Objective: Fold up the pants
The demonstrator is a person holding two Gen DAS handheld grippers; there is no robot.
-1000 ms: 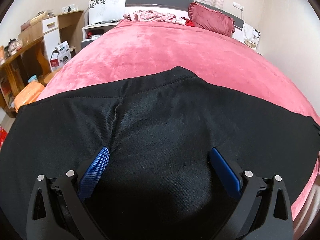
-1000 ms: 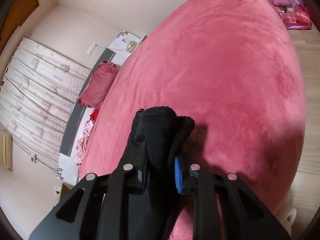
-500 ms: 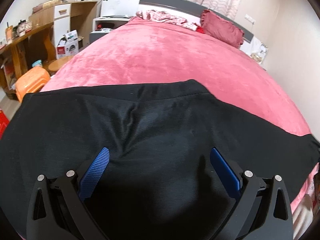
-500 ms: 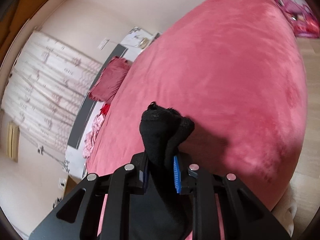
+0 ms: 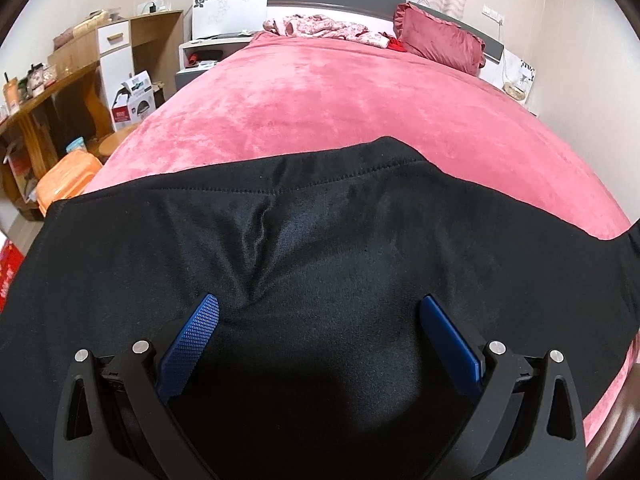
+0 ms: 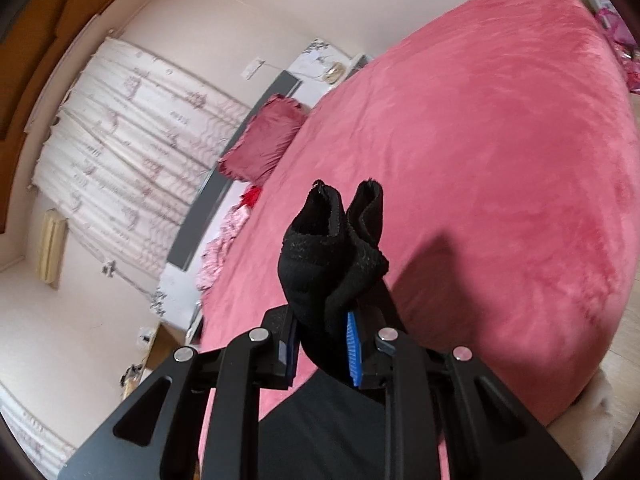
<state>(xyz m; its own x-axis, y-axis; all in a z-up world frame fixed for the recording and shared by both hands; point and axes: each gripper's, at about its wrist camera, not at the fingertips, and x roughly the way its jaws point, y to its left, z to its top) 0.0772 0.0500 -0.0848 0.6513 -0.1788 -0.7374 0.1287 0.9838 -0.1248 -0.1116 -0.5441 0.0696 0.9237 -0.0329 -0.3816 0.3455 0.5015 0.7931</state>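
Spreading across the near part of the bed (image 5: 360, 120), the black pants (image 5: 320, 248) lie on its pink plush cover, their stitched edge running crosswise and rising to a small peak toward the middle of the mattress. A soft crease runs down the fabric just ahead of the left gripper (image 5: 318, 320), whose blue-padded jaws stand wide apart over the cloth with nothing between them; whether the tips touch the fabric cannot be told.

In the right wrist view, the right gripper (image 6: 320, 344) has its jaws clenched on a bunched end of the pants (image 6: 332, 264), which sticks up past the tips in two folded lobes, lifted above the bed (image 6: 500, 160), casting a shadow on the cover. More black fabric hangs below the jaws.

At the head of the bed sit a dark red pillow (image 5: 440, 40) and a heap of pink patterned clothes (image 5: 320, 28). A wooden desk (image 5: 52, 92) and an orange stool (image 5: 64, 180) stand off to the bed's left side.
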